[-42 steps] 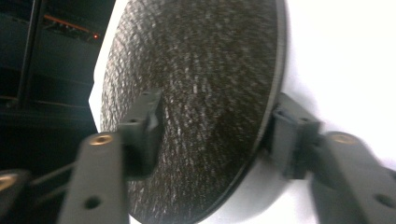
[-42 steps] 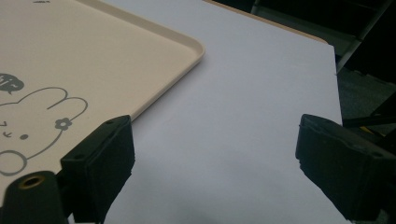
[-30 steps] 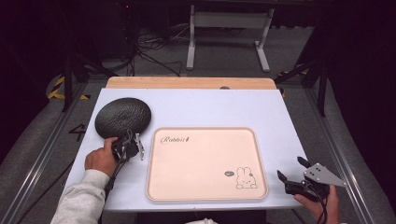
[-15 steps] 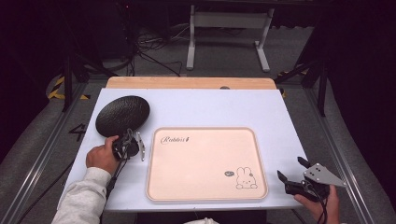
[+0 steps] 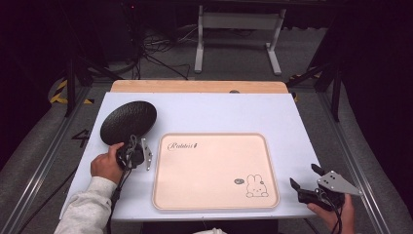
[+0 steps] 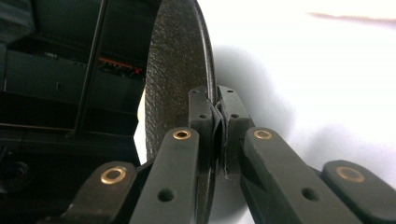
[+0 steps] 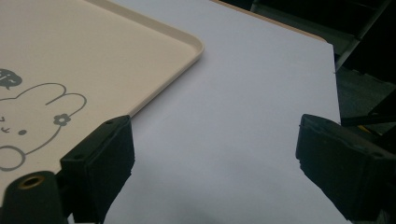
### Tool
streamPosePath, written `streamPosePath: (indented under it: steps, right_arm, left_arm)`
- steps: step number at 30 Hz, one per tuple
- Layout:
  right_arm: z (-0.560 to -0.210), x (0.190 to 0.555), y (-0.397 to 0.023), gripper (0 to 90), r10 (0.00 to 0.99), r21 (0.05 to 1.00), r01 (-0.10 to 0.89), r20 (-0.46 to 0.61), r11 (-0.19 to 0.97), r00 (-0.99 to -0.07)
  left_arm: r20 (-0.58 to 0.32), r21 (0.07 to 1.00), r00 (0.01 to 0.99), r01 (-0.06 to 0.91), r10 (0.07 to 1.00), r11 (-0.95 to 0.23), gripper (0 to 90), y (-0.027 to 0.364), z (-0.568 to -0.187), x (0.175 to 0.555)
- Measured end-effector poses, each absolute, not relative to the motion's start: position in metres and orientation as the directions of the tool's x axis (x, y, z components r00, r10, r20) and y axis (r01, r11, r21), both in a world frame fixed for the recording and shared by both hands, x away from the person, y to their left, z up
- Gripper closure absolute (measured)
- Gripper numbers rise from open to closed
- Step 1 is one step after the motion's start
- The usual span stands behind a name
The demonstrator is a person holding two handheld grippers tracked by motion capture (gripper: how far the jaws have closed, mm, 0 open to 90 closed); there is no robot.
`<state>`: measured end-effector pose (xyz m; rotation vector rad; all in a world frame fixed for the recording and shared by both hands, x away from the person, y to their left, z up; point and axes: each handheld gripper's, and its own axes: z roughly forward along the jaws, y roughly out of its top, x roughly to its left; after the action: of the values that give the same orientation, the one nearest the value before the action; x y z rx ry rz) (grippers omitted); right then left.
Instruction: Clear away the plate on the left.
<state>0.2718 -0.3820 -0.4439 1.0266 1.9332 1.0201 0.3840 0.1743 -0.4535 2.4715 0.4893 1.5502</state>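
1. Dark studio floor with cables and a grey metal stand (image 5: 237, 36) beyond the far edge of the table; black frame legs stand at both sides.
2. White table (image 5: 219, 109), rectangular, with a bare wooden strip (image 5: 199, 86) along its far edge.
3. Pink tray (image 5: 214, 170), shallow, rounded corners, lying flat on the near middle of the table. Script lettering at its far left corner reads roughly "Rabbit", not fully legible. A line-drawn rabbit (image 5: 255, 186) with a small dark speech mark beside it sits at the near right corner; the right gripper view shows the rabbit (image 7: 32, 119) and the tray's rounded corner.
4. Black plate (image 5: 128, 122), round, pebbled surface, at the left of the table, just left of the tray's far left corner. It sits tilted, near rim raised. Compared with a second ago it has shifted slightly toward the near side along with the hand.
5. Left gripper (image 5: 135, 155), held in the left hand (image 5: 106, 165), grey sleeve behind. Its jaws are clamped on the plate's near rim; the left gripper view shows the rim (image 6: 205, 93) pinched edge-on between the two pads.
6. Right gripper (image 5: 306, 181), held in the right hand (image 5: 336, 214) at the near right corner of the table, right of the tray. Jaws spread wide, nothing between them, over bare table. Position unchanged from the earlier frames.
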Motion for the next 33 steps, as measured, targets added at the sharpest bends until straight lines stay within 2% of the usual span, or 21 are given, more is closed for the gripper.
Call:
streamPosePath:
  steps: [8,16,25,33]
  right_arm:
    - [-0.444,0.272,-0.383,12.1,0.877,0.875,0.312,-0.216,0.369,-0.429]
    - [-0.443,0.271,-0.383,12.1,0.878,0.878,0.309,-0.216,0.366,-0.426]
    - [-0.442,0.27,-0.383,12.1,0.881,0.88,0.309,-0.212,0.36,-0.423]
    - [-0.442,0.27,-0.384,12.1,0.882,0.882,0.307,-0.211,0.358,-0.421]
  left_arm:
    - [0.842,0.339,0.4,0.128,0.361,-0.932,86.7,0.161,-0.446,0.371]
    - [0.859,0.354,0.389,0.018,0.333,-0.935,86.6,0.137,-0.428,0.346]
    - [0.869,0.34,0.422,-0.133,0.257,-0.931,86.3,0.098,-0.419,0.316]
    - [0.867,0.325,0.458,-0.219,0.197,-0.92,85.4,0.072,-0.421,0.3]
